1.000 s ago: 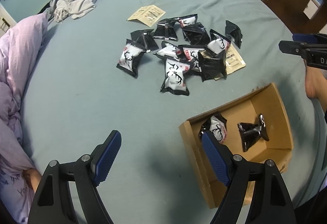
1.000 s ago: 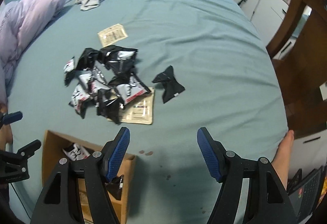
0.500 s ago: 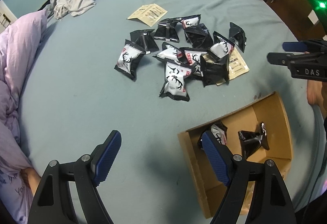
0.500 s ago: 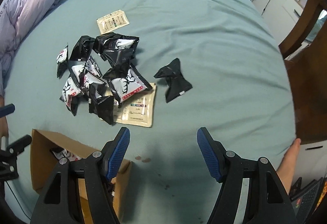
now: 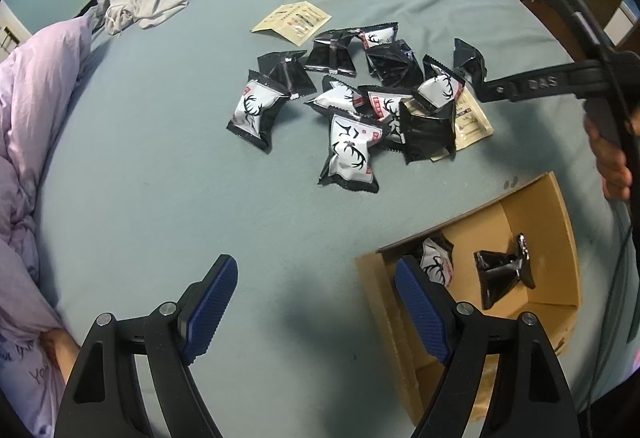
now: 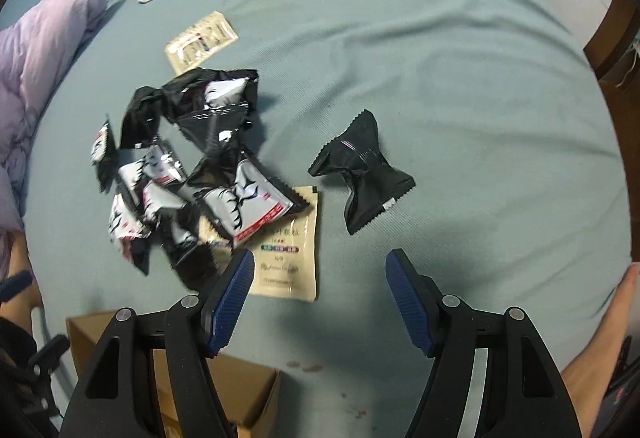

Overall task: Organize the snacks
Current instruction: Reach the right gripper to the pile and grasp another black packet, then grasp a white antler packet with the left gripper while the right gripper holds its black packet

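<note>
"DAS" is moulded on the right gripper (image 5: 532, 83), whose jaws stand spread and empty, like the left gripper (image 5: 316, 302). Only the left view looks inside the cardboard box (image 5: 560, 222) at four o'clock: two snack packets (image 5: 436, 264). Antler prints mark the pile (image 6: 240, 202).

The letters "DAS" stand in raised print on the black arm of the right tongs (image 5: 532, 84), seen from the left wrist. Handwriting on the purple cloth (image 5: 38, 374) at the bed's left edge starts with "Yo". The print on the snack packs (image 5: 350, 150) and the tan packet (image 6: 284, 254) is too small to read.
</note>
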